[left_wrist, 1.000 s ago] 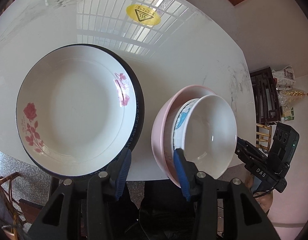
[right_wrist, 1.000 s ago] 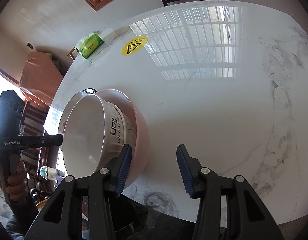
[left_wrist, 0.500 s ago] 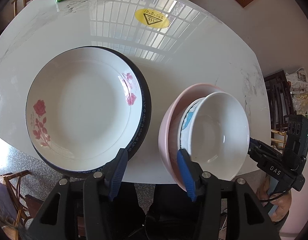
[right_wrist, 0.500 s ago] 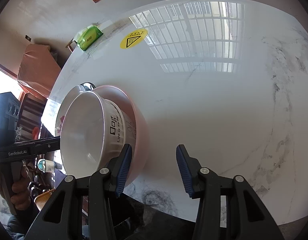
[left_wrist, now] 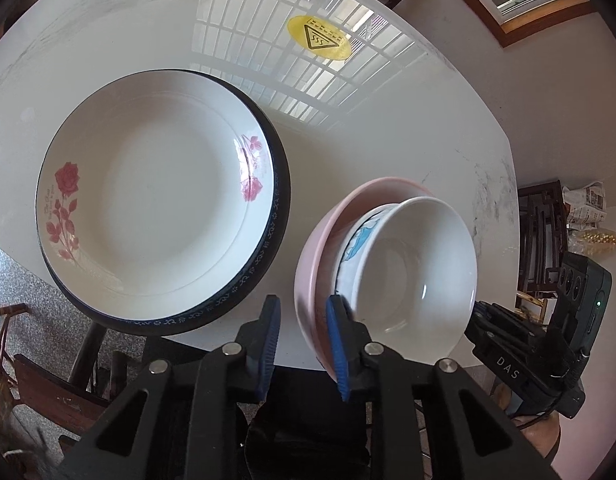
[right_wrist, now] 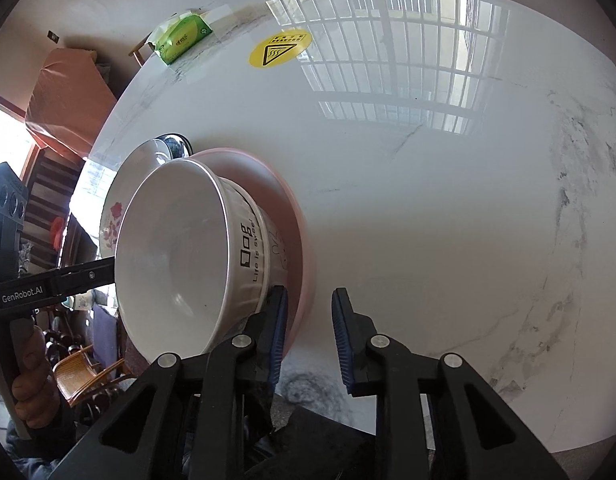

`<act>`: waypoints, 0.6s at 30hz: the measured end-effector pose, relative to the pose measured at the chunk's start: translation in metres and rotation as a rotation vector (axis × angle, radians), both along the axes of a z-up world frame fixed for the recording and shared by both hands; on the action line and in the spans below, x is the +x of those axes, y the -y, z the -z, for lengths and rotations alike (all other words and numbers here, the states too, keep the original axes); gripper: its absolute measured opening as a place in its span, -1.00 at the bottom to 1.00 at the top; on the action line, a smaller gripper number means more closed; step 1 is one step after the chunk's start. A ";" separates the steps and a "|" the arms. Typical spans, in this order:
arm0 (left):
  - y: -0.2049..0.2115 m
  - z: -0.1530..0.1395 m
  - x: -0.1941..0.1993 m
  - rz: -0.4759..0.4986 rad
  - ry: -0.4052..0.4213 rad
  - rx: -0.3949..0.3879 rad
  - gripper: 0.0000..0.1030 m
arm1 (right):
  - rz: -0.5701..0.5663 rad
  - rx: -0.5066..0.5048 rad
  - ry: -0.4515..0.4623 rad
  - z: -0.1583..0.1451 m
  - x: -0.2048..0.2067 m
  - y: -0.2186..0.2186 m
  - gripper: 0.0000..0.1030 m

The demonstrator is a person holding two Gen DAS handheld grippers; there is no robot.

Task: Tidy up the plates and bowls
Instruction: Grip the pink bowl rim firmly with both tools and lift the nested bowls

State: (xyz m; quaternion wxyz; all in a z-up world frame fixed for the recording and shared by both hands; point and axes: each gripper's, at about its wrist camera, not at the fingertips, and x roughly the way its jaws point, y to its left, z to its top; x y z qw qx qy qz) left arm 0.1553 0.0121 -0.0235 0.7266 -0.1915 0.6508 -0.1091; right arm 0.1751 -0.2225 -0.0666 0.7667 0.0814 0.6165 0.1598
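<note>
A stack of bowls stands on the white marble table: a white bowl in a blue-patterned bowl in a pink bowl. My left gripper straddles the pink bowl's near rim, jaws narrowed, one finger outside and one inside. In the right wrist view the stack sits left of my right gripper, whose jaws are apart with the pink rim between them. A rose-patterned white plate lies on a dark-rimmed plate to the left.
A yellow warning sticker and a green tissue pack lie at the table's far side. Chairs and a dark cabinet stand around the table. The table's near edge runs just under the grippers.
Both grippers have narrowed their jaws around the pink bowl's rim from opposite sides. The left view has shifted slightly towards the bowls.
</note>
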 end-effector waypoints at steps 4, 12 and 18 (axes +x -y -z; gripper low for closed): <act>0.006 -0.003 -0.003 -0.035 0.009 0.042 -0.51 | -0.005 -0.035 0.008 -0.002 -0.002 -0.007 -0.71; -0.002 0.001 -0.001 -0.049 -0.031 0.036 -0.51 | -0.003 -0.003 -0.011 0.001 0.000 -0.005 -0.68; 0.000 0.000 -0.006 -0.049 -0.065 0.025 -0.55 | -0.003 0.012 -0.036 0.009 0.001 -0.006 -0.64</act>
